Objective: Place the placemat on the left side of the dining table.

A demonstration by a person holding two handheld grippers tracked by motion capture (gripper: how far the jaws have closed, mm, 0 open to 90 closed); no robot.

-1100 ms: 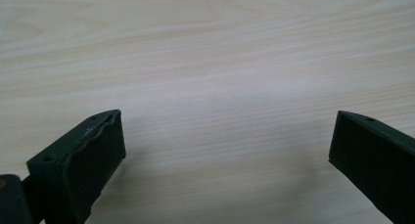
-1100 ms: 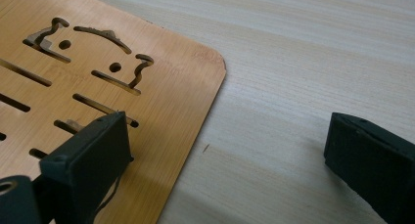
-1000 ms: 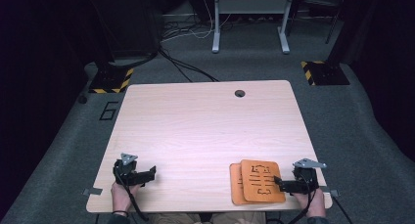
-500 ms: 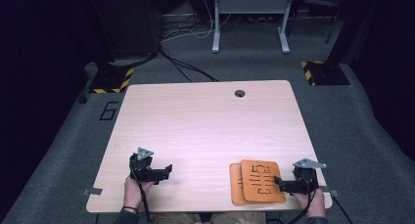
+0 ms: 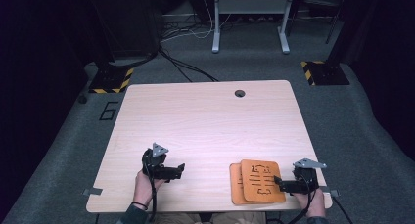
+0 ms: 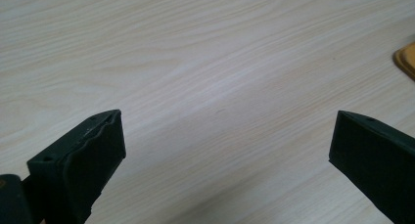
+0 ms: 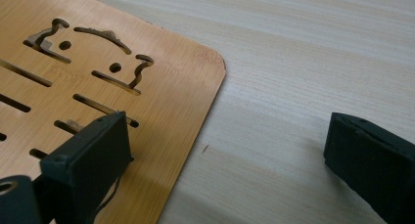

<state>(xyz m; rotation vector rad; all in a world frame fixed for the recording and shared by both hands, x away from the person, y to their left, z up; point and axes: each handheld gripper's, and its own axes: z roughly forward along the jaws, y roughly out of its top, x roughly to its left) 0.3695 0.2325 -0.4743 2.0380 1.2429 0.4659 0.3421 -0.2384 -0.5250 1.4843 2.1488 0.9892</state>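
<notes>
Our right gripper point(image 5: 280, 181) has its jaws wide apart and holds nothing. In the right gripper view, one jaw hangs over the near corner of a wooden board point(image 7: 98, 87), and the other stands over bare table point(image 7: 303, 62) just beyond the board's rounded edge. So that edge lies between the jaws.

The board is thin, flat and orange-brown, with slots and small shapes cut through it. In the high view a second board point(image 5: 236, 185) of the same colour lies under it, peeking out on the side away from our right gripper. Both rest at the near right corner of the table.

We judge the boards to be light, stiff and smooth, likely to slide if pushed. Lying flat, the top one offers little to pinch, so the overhanging edge or a rounded corner seems the best hold. The thin strips between slots may be the weakest part.

Our left gripper point(image 5: 178, 170) also has its jaws spread wide and empty, over bare table well apart from the boards. In the left gripper view, a board corner point(image 6: 406, 60) shows far beyond the jaws.
</notes>
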